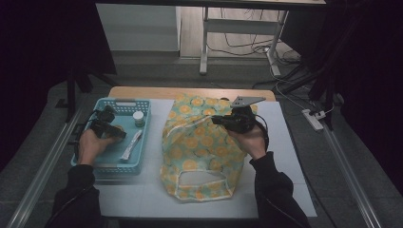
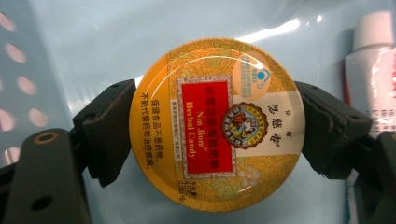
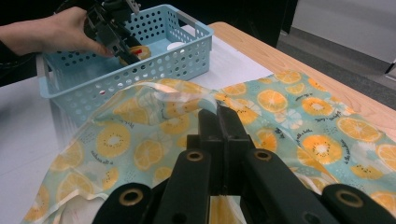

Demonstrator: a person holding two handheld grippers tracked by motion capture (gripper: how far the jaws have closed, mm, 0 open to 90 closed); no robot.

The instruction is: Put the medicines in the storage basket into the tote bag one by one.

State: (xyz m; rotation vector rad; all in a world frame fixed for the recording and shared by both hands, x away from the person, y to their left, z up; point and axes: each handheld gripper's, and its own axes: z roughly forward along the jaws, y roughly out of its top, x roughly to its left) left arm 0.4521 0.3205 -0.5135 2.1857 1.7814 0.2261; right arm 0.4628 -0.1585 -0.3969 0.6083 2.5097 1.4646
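Observation:
A round yellow and red candy tin point(image 2: 217, 126) lies on the floor of the light blue basket point(image 1: 122, 101). My left gripper point(image 2: 215, 133) is shut on it, one black pad pressed against each side. In the high view that gripper point(image 1: 115, 133) reaches into the basket at the left. A tote bag point(image 1: 199, 147) printed with orange slices lies in the middle of the table, its handle towards me. My right gripper point(image 3: 218, 114) is shut on a raised fold of the bag's rim, and in the high view this right gripper point(image 1: 217, 119) holds it above the table.
Also in the basket are a small jar with a white lid point(image 1: 138, 118) and a white tube point(image 1: 131, 145). A white sheet point(image 1: 285, 156) covers the wooden table point(image 1: 157, 91). Behind the table stand a desk frame and cables on the floor.

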